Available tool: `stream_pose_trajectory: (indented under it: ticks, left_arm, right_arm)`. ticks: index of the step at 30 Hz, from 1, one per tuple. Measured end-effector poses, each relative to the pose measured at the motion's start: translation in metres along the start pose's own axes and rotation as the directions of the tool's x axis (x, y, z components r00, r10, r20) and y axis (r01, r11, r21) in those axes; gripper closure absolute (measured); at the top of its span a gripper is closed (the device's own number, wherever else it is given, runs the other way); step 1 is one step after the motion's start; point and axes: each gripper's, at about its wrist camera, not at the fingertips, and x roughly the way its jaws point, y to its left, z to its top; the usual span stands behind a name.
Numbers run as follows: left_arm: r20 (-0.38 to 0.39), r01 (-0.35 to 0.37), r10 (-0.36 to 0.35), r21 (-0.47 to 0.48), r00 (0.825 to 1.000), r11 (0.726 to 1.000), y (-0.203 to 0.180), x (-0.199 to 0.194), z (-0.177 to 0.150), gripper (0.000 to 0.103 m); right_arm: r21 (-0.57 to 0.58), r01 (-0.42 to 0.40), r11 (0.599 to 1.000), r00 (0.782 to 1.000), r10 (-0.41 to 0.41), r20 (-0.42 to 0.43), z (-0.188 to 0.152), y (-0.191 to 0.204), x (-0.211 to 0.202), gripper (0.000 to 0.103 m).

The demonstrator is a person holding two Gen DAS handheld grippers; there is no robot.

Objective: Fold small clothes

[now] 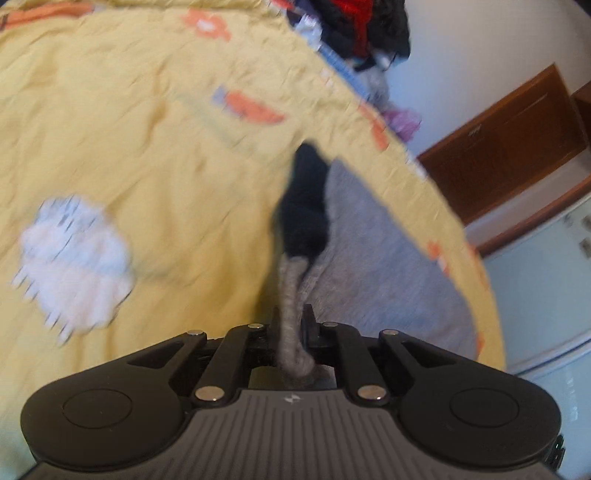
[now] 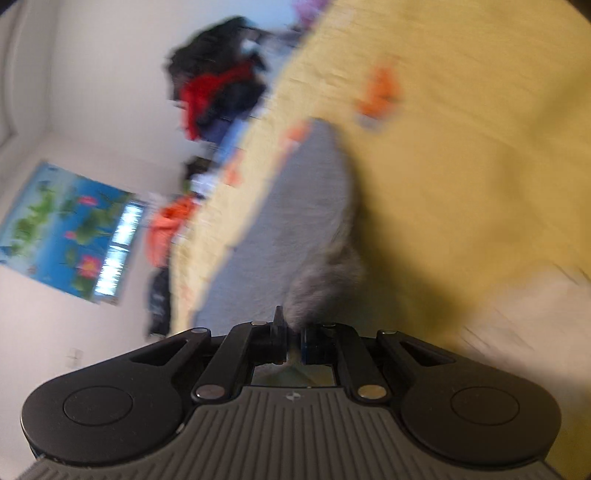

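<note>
A grey garment (image 1: 373, 254) with a black part (image 1: 304, 206) lies on the yellow printed bedsheet (image 1: 129, 129). My left gripper (image 1: 291, 325) is shut on a bunched grey edge of it, which runs back between the fingers. In the right wrist view the same grey garment (image 2: 295, 206) stretches away over the sheet (image 2: 461, 147), and my right gripper (image 2: 293, 332) is shut on a gathered grey corner. Both views are blurred by motion.
A pile of dark, red and blue clothes (image 1: 354, 29) sits at the far end of the bed, seen also as the clothes pile (image 2: 218, 92). A wooden cabinet (image 1: 509, 147) stands beyond the bed's edge. A flower poster (image 2: 70, 225) hangs on the white wall.
</note>
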Motion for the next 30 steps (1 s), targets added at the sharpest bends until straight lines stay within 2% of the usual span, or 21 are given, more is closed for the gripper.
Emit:
stream_pose_trajectory:
  ticks: [1,2,3,4,5,6,8,9,11,13,15,16,18,20,21,22,24,25,26,28,30]
  left_arm:
    - [0.001,-0.046,0.046,0.017,0.999,0.999,0.002,-0.005,-0.003,0.091]
    - [0.017,-0.066,0.065,0.04,0.998,0.997,0.0,-0.013,-0.003,0.086]
    - [0.04,-0.095,0.093,0.067,0.995,0.993,-0.003,-0.022,-0.001,0.082]
    - [0.081,-0.137,0.13,0.089,0.988,0.987,-0.009,-0.031,0.003,0.075]
    - [0.146,-0.167,0.15,0.11,0.978,0.98,-0.017,-0.04,0.007,0.069]
    - [0.216,-0.173,0.14,0.142,0.966,0.975,-0.028,-0.047,0.01,0.064]
    - [0.328,-0.162,0.073,0.255,0.942,0.953,-0.06,-0.048,0.019,0.026]
    - [0.365,-0.174,0.047,0.325,0.93,0.929,-0.081,-0.039,0.022,0.023]
    - [0.405,-0.219,0.016,0.458,0.914,0.861,-0.125,-0.004,0.026,0.023]
    - [0.367,-0.209,-0.005,0.541,0.93,0.815,-0.153,0.039,0.029,0.023]
    - [0.331,-0.226,0.03,0.571,0.943,0.789,-0.17,0.081,0.033,0.023]
    - [0.321,-0.252,0.066,0.582,0.945,0.773,-0.174,0.102,0.035,0.023]
    - [0.299,-0.301,0.144,0.585,0.943,0.753,-0.174,0.132,0.038,0.023]
    - [0.265,-0.344,0.23,0.571,0.937,0.745,-0.158,0.156,0.042,0.021]
    - [0.255,-0.325,0.214,0.569,0.943,0.755,-0.146,0.16,0.043,0.019]
    - [0.279,-0.318,0.184,0.58,0.943,0.75,-0.136,0.159,0.041,0.01]
    - [0.261,-0.3,0.176,0.582,0.949,0.756,-0.13,0.159,0.049,0.007]
    - [0.254,-0.297,0.178,0.581,0.951,0.758,-0.129,0.161,0.052,0.002]
    - [0.252,-0.301,0.185,0.579,0.95,0.757,-0.13,0.163,0.054,0.0]
    - [0.258,-0.312,0.193,0.584,0.947,0.749,-0.134,0.166,0.055,0.0]
    - [0.258,-0.311,0.193,0.582,0.947,0.751,-0.135,0.165,0.054,0.0]
  right_arm:
    - [0.011,0.032,0.999,0.999,-0.032,-0.007,-0.006,-0.008,-0.005,0.084]
    - [0.017,0.085,0.996,0.996,-0.085,0.001,-0.006,-0.012,-0.012,0.083]
    - [0.015,0.098,0.995,0.995,-0.098,0.031,-0.005,-0.014,-0.022,0.079]
    - [-0.004,0.114,0.993,0.99,-0.113,0.081,-0.003,-0.011,-0.033,0.068]
    - [-0.048,0.145,0.988,0.98,-0.137,0.143,0.0,-0.003,-0.041,0.061]
    - [-0.109,0.175,0.978,0.97,-0.152,0.191,0.003,0.009,-0.046,0.06]
    - [-0.223,0.197,0.955,0.966,-0.15,0.211,0.013,0.033,-0.037,0.056]
    - [-0.264,0.192,0.945,0.97,-0.141,0.2,0.017,0.043,-0.026,0.053]
    - [-0.325,0.158,0.933,0.981,-0.111,0.157,0.026,0.061,0.006,0.04]
    - [-0.373,0.137,0.917,0.988,-0.101,0.115,0.033,0.078,0.046,0.039]
    - [-0.412,0.162,0.897,0.986,-0.135,0.093,0.036,0.093,0.083,0.039]
    - [-0.462,0.194,0.865,0.981,-0.165,0.103,0.034,0.101,0.096,0.039]
    - [-0.561,0.296,0.773,0.955,-0.255,0.153,0.025,0.115,0.115,0.038]
    - [-0.62,0.366,0.694,0.926,-0.334,0.173,0.015,0.116,0.124,0.03]
    - [-0.646,0.377,0.664,0.921,-0.344,0.183,0.009,0.111,0.124,0.03]
    - [-0.695,0.364,0.619,0.926,-0.319,0.201,0.001,0.106,0.119,0.029]
    - [-0.786,0.373,0.493,0.918,-0.316,0.238,-0.019,0.097,0.11,0.029]
    - [-0.796,0.369,0.479,0.92,-0.311,0.24,-0.024,0.095,0.106,0.028]
    - [-0.798,0.358,0.485,0.925,-0.303,0.231,-0.024,0.092,0.101,0.028]
    - [-0.821,0.358,0.445,0.924,-0.295,0.243,-0.029,0.09,0.098,0.026]
    - [-0.826,0.362,0.432,0.922,-0.299,0.247,-0.033,0.096,0.104,0.02]
